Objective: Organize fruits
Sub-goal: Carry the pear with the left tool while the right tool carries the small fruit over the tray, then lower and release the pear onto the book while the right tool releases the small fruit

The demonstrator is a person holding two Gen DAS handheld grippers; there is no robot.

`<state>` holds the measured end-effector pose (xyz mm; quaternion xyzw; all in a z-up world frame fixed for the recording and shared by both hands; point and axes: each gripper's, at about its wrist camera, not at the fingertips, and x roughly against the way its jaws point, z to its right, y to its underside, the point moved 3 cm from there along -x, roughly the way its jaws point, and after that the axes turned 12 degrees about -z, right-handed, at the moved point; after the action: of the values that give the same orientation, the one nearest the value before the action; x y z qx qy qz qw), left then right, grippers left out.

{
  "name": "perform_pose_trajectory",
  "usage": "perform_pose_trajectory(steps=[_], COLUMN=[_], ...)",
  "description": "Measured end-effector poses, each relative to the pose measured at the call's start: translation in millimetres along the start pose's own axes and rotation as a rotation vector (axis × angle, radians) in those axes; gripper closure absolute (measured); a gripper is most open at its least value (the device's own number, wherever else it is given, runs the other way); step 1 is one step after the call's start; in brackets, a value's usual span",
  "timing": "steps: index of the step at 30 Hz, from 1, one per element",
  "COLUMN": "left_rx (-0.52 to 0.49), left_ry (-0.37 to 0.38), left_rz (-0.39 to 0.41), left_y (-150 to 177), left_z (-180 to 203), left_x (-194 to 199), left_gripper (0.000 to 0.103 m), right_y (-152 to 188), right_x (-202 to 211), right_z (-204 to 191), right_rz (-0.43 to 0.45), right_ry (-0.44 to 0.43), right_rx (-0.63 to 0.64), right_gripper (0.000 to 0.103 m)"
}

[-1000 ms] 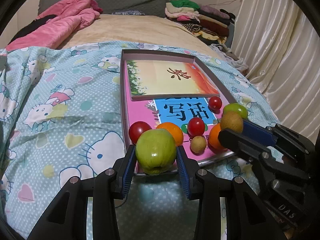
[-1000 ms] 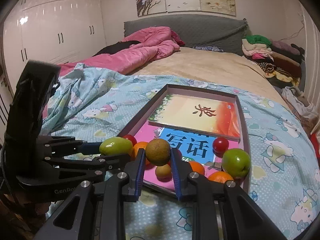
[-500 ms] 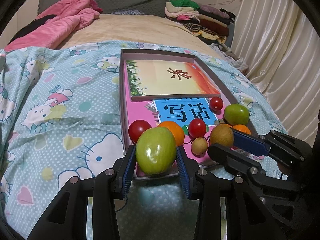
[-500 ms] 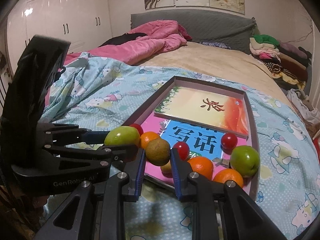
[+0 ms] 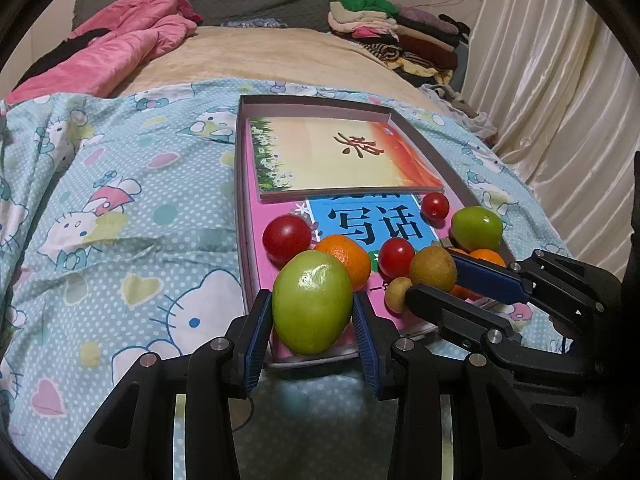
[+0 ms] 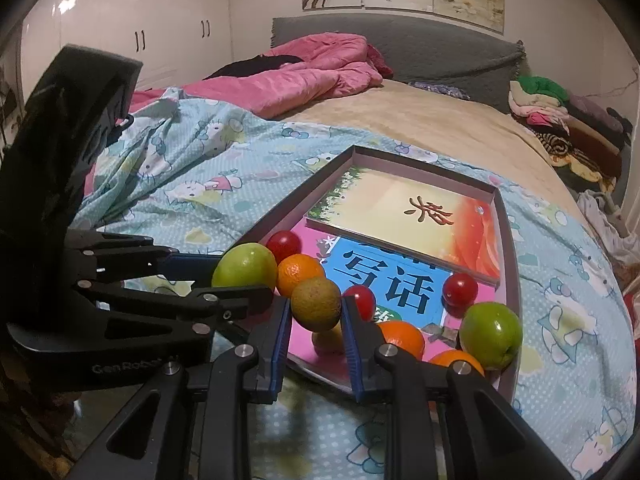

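Observation:
My left gripper [image 5: 313, 312] is shut on a green apple [image 5: 312, 301], held above the near edge of a shallow box [image 5: 244, 208] on the bed. My right gripper [image 6: 316, 312] is shut on a brown kiwi [image 6: 316, 303] just right of it; the kiwi also shows in the left wrist view [image 5: 433, 271]. In the box lie a second green apple [image 5: 477, 229], several oranges [image 5: 345, 256], three red tomatoes [image 5: 286, 237] and a small yellow-brown fruit [image 5: 396, 295].
Two books lie in the box, an orange-yellow one [image 5: 340, 158] on a pink one with a blue label [image 5: 372, 222]. The box sits on a Hello Kitty sheet [image 5: 120, 216]. A pink quilt [image 5: 120, 52], folded clothes [image 5: 392, 36] and a curtain [image 5: 560, 80] lie beyond.
My right gripper with the kiwi has moved left and down, closer to the left gripper. The left gripper with the apple has barely moved.

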<state>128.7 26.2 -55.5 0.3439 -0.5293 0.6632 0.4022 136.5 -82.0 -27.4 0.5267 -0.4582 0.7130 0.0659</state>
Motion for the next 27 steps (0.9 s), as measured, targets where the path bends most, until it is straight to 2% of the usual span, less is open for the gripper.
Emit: perform_pose_trajectory(steps=[15, 22, 27], left_rx=[0.0, -0.009, -0.006], left_ry=[-0.002, -0.013, -0.008], left_rz=[-0.001, -0.001, -0.003], left_y=[-0.4, 0.4, 0.2], left_z=[0.5, 2.9, 3.0], left_x=[0.6, 0.6, 0.2], left_gripper=[0.062, 0.062, 0.062], right_y=[-6.7, -4.7, 0.0], right_x=[-7.0, -7.3, -17.3], right_z=[1.5, -3.6, -9.3], right_rz=[0.009, -0.011, -0.062], right_ry=[-0.004, 0.039, 0.088], right_rx=[0.094, 0.142, 0.19], right_gripper=[0.078, 0.078, 0.078])
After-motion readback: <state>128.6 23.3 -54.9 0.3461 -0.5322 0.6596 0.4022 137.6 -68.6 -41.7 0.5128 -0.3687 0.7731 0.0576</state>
